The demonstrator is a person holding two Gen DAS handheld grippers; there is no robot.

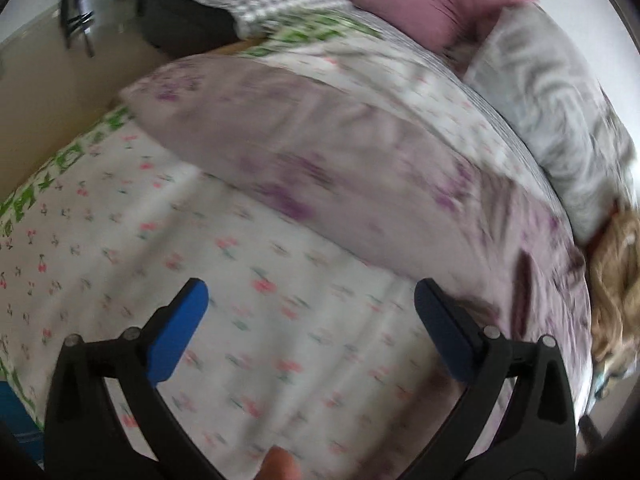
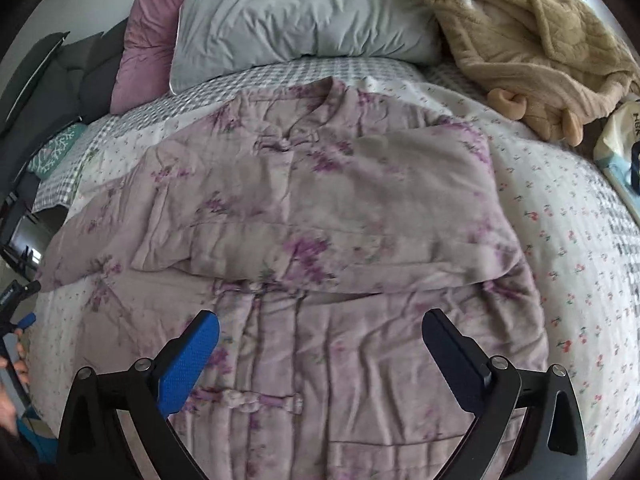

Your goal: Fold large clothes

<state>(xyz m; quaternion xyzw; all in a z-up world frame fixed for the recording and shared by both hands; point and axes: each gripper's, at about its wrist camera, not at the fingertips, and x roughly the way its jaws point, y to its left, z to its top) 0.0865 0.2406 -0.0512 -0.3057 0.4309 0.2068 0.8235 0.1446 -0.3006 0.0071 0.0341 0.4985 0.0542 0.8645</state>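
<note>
Your left gripper (image 1: pixel 312 320) hangs over the cherry-print bedspread (image 1: pixel 280 360), its blue-padded fingers (image 1: pixel 178 330) spread wide with only bare sheet between them. In that blurred view the lilac floral jacket (image 1: pixel 320 168) lies beyond the fingertips, up and to the right, apart from both pads; its sleeve reaches left toward the bed's edge.

Your right gripper (image 2: pixel 320 344) is just as wide apart and grips nothing. Here the jacket (image 2: pixel 304 208) lies flat on the bedspread (image 2: pixel 568 240), collar toward the pillows, one sleeve stretched out to the left and the other folded across the chest. Its lower front, with a knotted fabric fastening (image 2: pixel 248 398), spreads directly beneath and between the two fingers (image 2: pixel 188 364), but neither pad presses on the cloth.

Behind the collar sit a pink cushion (image 2: pixel 148 36) and a grey pillow (image 2: pixel 304 16); a tan fleece blanket (image 2: pixel 536 48) is heaped at the far right.
</note>
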